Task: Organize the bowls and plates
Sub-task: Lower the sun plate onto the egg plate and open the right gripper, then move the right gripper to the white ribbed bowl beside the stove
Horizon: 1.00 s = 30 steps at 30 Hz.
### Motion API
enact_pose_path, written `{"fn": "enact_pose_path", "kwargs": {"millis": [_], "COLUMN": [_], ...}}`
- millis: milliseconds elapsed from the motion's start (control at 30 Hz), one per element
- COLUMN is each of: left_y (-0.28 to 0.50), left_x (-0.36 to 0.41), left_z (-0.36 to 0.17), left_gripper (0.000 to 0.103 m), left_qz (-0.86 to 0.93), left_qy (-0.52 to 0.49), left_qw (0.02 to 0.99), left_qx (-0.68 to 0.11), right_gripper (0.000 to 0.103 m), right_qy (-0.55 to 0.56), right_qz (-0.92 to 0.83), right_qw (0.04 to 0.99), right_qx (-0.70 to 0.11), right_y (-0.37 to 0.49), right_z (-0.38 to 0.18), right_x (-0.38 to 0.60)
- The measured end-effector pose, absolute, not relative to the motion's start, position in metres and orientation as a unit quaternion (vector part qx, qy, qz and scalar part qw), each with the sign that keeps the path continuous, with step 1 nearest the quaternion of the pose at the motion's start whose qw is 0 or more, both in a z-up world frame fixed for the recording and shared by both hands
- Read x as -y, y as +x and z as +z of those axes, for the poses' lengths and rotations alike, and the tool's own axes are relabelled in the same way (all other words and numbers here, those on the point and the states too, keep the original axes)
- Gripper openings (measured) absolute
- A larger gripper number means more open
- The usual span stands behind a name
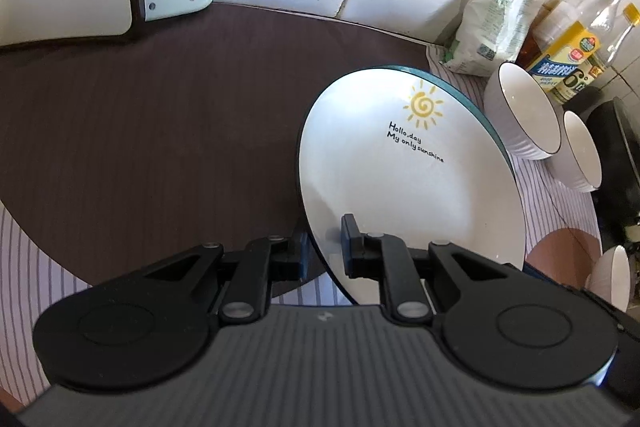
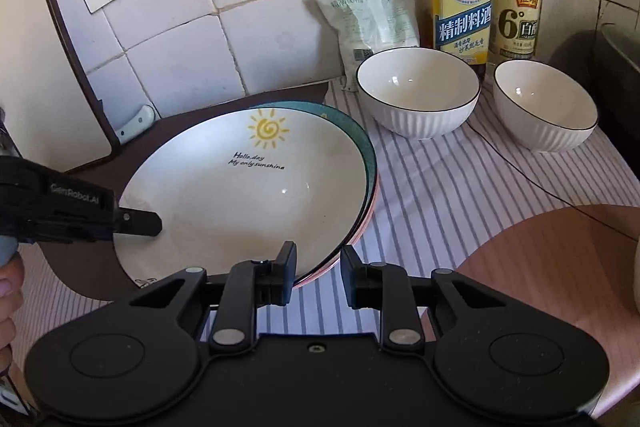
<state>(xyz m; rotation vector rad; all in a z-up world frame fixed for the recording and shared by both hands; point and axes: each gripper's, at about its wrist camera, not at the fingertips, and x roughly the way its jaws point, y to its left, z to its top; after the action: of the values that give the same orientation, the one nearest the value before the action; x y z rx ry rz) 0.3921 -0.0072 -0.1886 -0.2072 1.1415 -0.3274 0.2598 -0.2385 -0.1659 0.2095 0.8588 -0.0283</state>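
Note:
A white plate (image 1: 400, 195) (image 2: 240, 203) with a yellow sun and black lettering tops a stack on a teal plate (image 2: 360, 135) and a pink plate (image 2: 352, 239). My left gripper (image 1: 325, 253) is shut on the white plate's near rim. In the right wrist view, the left gripper (image 2: 154, 223) clamps the plate's left edge. My right gripper (image 2: 320, 273) is shut across the stack's front rim, one finger over the white plate and one outside the pink rim. Two white ribbed bowls (image 2: 418, 95) (image 2: 546, 107) stand to the right of the stack.
A cutting board (image 2: 44, 67) and a knife handle (image 2: 136, 123) lean against the tiled wall at left. A bag (image 2: 368, 11) and two bottles (image 2: 460, 7) (image 2: 516, 7) stand behind the bowls. A third bowl (image 1: 612, 275) sits near the right edge. A dark mat (image 1: 160, 127) lies on striped cloth.

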Motion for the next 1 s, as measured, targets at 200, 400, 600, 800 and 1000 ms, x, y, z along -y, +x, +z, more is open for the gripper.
{"fn": "enact_pose_path", "kwargs": {"millis": [200, 400, 600, 800, 1000], "left_y": [0.389, 0.384, 0.369, 0.339, 0.308], "left_x": [0.014, 0.012, 0.011, 0.016, 0.028], "left_z": [-0.191, -0.187, -0.169, -0.141, -0.102], "left_gripper": [0.015, 0.019, 0.019, 0.019, 0.024], "left_qz": [-0.153, -0.155, -0.147, -0.167, -0.199], "left_qy": [-0.090, -0.076, -0.063, -0.050, -0.032], "left_qw": [0.825, 0.829, 0.832, 0.835, 0.838], "left_qx": [-0.537, -0.532, -0.531, -0.522, -0.507], "right_gripper": [0.027, 0.031, 0.033, 0.039, 0.048], "right_qy": [0.068, -0.029, 0.012, 0.032, 0.049], "right_qz": [-0.020, -0.009, 0.000, 0.020, 0.043], "right_qw": [0.912, 0.936, 0.938, 0.941, 0.946], "right_qx": [-0.404, -0.352, -0.347, -0.336, -0.316], "right_y": [0.261, 0.242, 0.231, 0.206, 0.176], "right_z": [-0.165, -0.156, -0.147, -0.128, -0.092], "right_x": [0.238, 0.219, 0.224, 0.234, 0.252]}}
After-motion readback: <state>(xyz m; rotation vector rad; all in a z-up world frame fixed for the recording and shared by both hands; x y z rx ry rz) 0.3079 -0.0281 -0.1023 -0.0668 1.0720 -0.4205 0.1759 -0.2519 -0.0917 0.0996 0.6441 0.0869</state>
